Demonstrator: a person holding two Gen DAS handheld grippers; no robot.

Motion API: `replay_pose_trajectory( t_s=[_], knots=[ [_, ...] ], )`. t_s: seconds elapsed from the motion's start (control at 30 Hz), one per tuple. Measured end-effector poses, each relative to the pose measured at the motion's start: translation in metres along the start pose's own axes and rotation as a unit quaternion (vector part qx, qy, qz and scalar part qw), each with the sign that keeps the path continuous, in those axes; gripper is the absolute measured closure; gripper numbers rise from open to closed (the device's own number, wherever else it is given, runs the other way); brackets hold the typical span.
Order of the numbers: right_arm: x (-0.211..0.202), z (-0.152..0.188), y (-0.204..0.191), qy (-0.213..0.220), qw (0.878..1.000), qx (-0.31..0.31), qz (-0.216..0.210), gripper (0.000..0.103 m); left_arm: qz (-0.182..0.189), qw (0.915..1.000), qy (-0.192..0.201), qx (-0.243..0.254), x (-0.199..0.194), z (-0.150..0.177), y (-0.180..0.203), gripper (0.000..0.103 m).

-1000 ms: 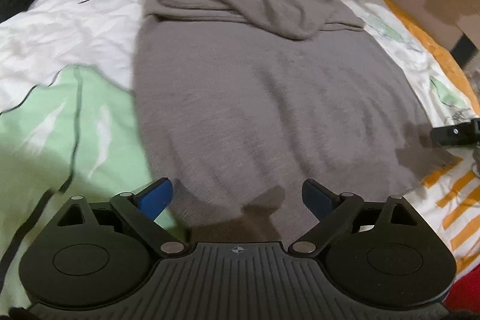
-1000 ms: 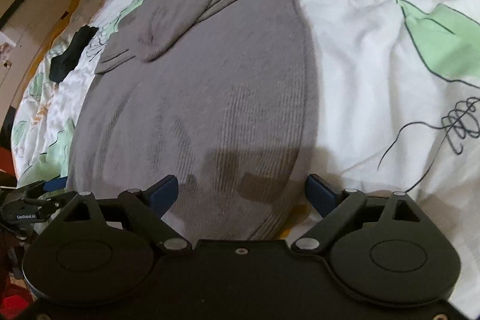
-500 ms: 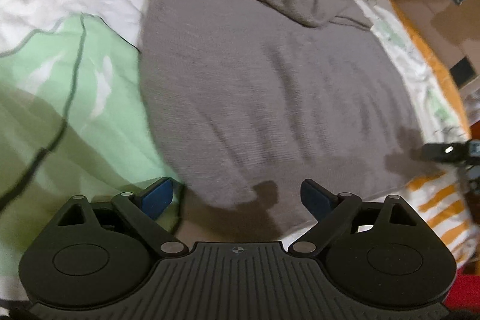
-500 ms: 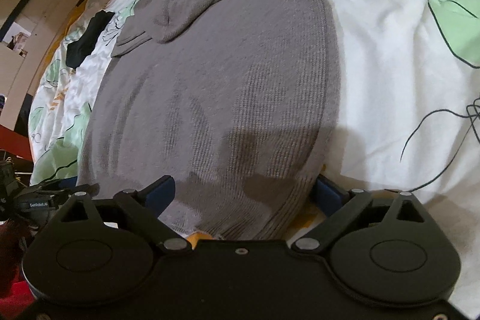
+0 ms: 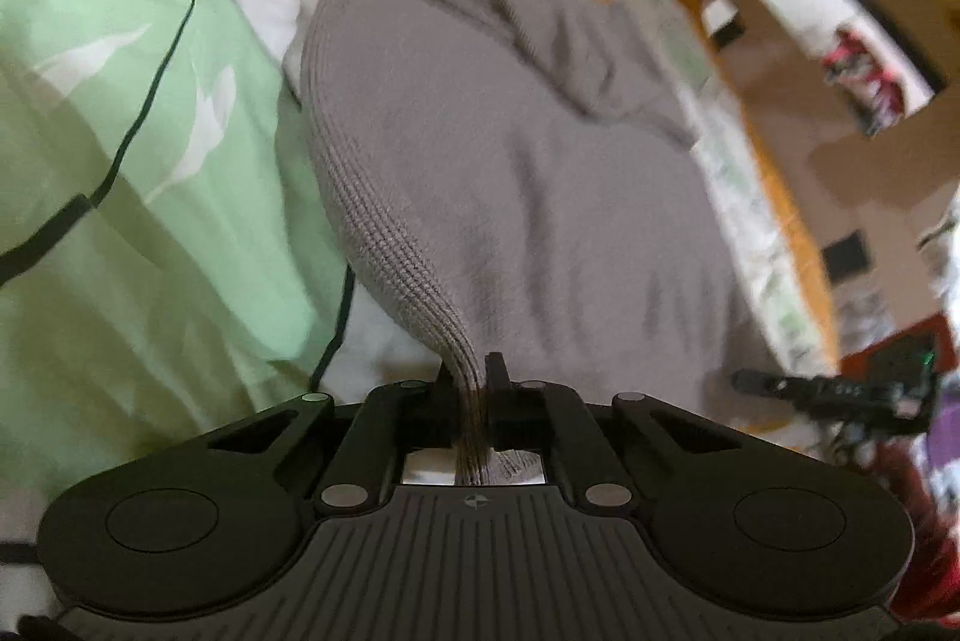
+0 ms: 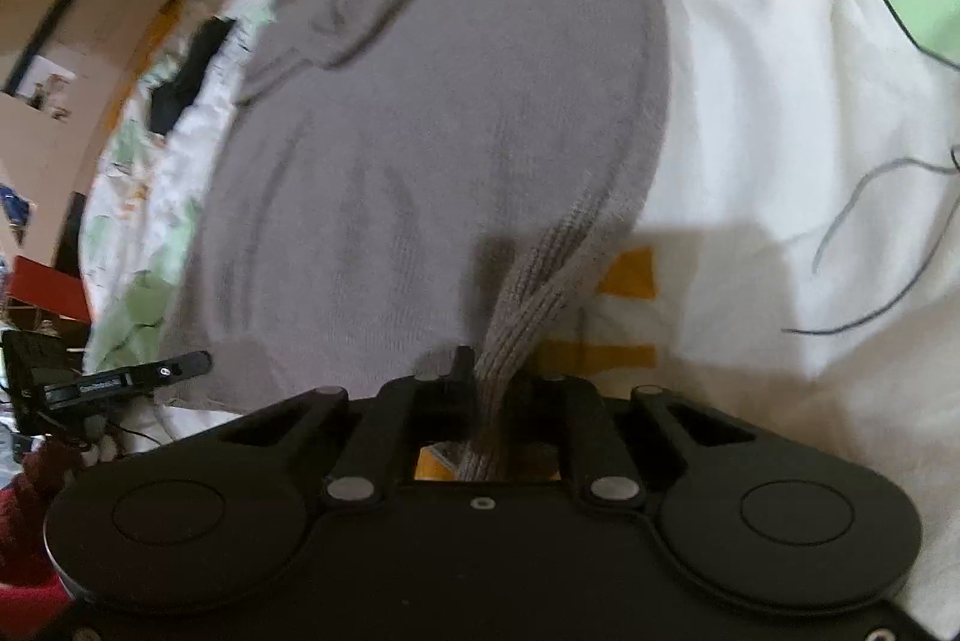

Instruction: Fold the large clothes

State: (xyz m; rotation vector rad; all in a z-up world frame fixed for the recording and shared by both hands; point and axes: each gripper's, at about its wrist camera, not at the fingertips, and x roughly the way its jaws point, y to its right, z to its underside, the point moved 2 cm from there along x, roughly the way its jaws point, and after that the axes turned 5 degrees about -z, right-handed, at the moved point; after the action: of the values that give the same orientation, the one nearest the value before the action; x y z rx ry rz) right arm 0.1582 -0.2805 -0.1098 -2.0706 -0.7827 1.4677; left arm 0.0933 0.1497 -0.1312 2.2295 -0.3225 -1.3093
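Left gripper [image 5: 472, 371] is pinching the grey sweater [image 5: 510, 173] hem; right gripper [image 6: 489, 371], closing, is clamping the opposite corner. Lifting evenly advisable.

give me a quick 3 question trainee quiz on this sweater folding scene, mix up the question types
1. True or false: both tongs have knit fabric between their pads.
2. What colour is the garment spread on the bed? A) grey B) red C) blue
3. Fill in: the sleeves lie folded across the ____ end of the garment, away from the tongs.

Key:
1. True: left tongs pinch the grey sweater; right tongs are closing on its hem.
2. A
3. Far, above the printed bedsheet.
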Motion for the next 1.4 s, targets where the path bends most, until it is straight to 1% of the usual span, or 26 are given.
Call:
replay_pose_trajectory(
  t_s=[0.1, 0.17, 0.23, 0.37, 0.4, 0.5, 0.57, 0.63, 0.7, 0.8, 0.9, 0.97, 1.07, 1.13, 1.17, 1.2, 1.23, 1.27, 1.3, 1.33, 1.37, 1.4],
  knots=[
    [-0.02, -0.003, -0.001, 0.052, 0.997, 0.012, -0.049, 0.085, 0.024, 0.9991, 0.029, -0.021, -0.011, -0.005, -0.001, 0.096],
    [-0.033, -0.008, 0.001, 0.092, 0.992, 0.025, -0.078, 0.085, 0.042, 0.9972, 0.053, -0.032, -0.02, -0.013, 0.001, 0.096],
    [-0.044, -0.013, 0.0, 0.127, 0.987, 0.03, -0.099, 0.085, 0.052, 0.995, 0.08, -0.03, -0.03, -0.024, 0.005, 0.096],
    [-0.059, -0.037, -0.008, 0.179, 0.976, 0.019, -0.12, 0.085, 0.078, 0.9862, 0.144, -0.024, -0.042, -0.058, 0.016, 0.096],
    [-0.055, -0.044, -0.015, 0.189, 0.974, 0.019, -0.126, 0.085, 0.083, 0.9841, 0.155, -0.025, -0.043, -0.066, 0.018, 0.096],
    [-0.056, -0.07, -0.02, 0.215, 0.966, 0.015, -0.145, 0.085, 0.088, 0.9779, 0.189, -0.021, -0.039, -0.097, 0.024, 0.096],
    [-0.054, -0.09, -0.024, 0.234, 0.961, 0.005, -0.148, 0.085, 0.084, 0.9739, 0.211, -0.01, -0.035, -0.12, 0.029, 0.096],
    [-0.049, -0.11, -0.027, 0.246, 0.958, -0.002, -0.146, 0.085, 0.083, 0.9708, 0.225, -0.004, -0.031, -0.141, 0.033, 0.096],
    [-0.042, -0.135, -0.029, 0.258, 0.955, -0.003, -0.146, 0.085, 0.084, 0.9687, 0.234, -0.006, -0.022, -0.164, 0.035, 0.096],
    [-0.028, -0.172, -0.028, 0.27, 0.953, 0.0, -0.139, 0.085, 0.074, 0.9674, 0.242, -0.009, -0.005, -0.196, 0.034, 0.096],
    [-0.006, -0.207, -0.018, 0.272, 0.954, 0.01, -0.126, 0.085, 0.047, 0.9695, 0.24, -0.004, 0.022, -0.225, 0.028, 0.096],
    [0.01, -0.226, -0.006, 0.267, 0.957, 0.02, -0.115, 0.085, 0.026, 0.9729, 0.23, -0.008, 0.047, -0.241, 0.021, 0.096],
    [0.042, -0.249, 0.009, 0.254, 0.963, 0.033, -0.085, 0.085, -0.003, 0.9774, 0.209, -0.029, 0.08, -0.252, 0.005, 0.095],
    [0.061, -0.258, 0.017, 0.243, 0.968, 0.028, -0.062, 0.084, -0.022, 0.9784, 0.201, -0.04, 0.097, -0.255, -0.005, 0.094],
    [0.069, -0.26, 0.021, 0.24, 0.969, 0.028, -0.048, 0.081, -0.027, 0.9787, 0.198, -0.045, 0.104, -0.256, -0.01, 0.093],
    [0.075, -0.262, 0.026, 0.239, 0.97, 0.029, -0.041, 0.08, -0.029, 0.9787, 0.197, -0.05, 0.107, -0.256, -0.016, 0.088],
    [0.079, -0.261, 0.029, 0.238, 0.97, 0.029, -0.036, 0.08, -0.029, 0.9787, 0.195, -0.058, 0.11, -0.255, -0.021, 0.08],
    [0.082, -0.261, 0.031, 0.239, 0.97, 0.028, -0.031, 0.079, -0.026, 0.9783, 0.195, -0.065, 0.111, -0.257, -0.024, 0.075],
    [0.084, -0.26, 0.033, 0.241, 0.97, 0.026, -0.027, 0.078, -0.022, 0.9772, 0.2, -0.069, 0.111, -0.258, -0.026, 0.066],
    [0.085, -0.26, 0.034, 0.244, 0.969, 0.023, -0.025, 0.072, -0.017, 0.9756, 0.207, -0.071, 0.109, -0.259, -0.028, 0.053],
    [0.085, -0.261, 0.035, 0.248, 0.968, 0.02, -0.022, 0.061, -0.016, 0.9733, 0.218, -0.07, 0.104, -0.258, -0.029, 0.044],
    [0.084, -0.26, 0.035, 0.253, 0.967, 0.016, -0.02, 0.055, -0.017, 0.9711, 0.228, -0.069, 0.101, -0.261, -0.03, 0.026]
  ],
)
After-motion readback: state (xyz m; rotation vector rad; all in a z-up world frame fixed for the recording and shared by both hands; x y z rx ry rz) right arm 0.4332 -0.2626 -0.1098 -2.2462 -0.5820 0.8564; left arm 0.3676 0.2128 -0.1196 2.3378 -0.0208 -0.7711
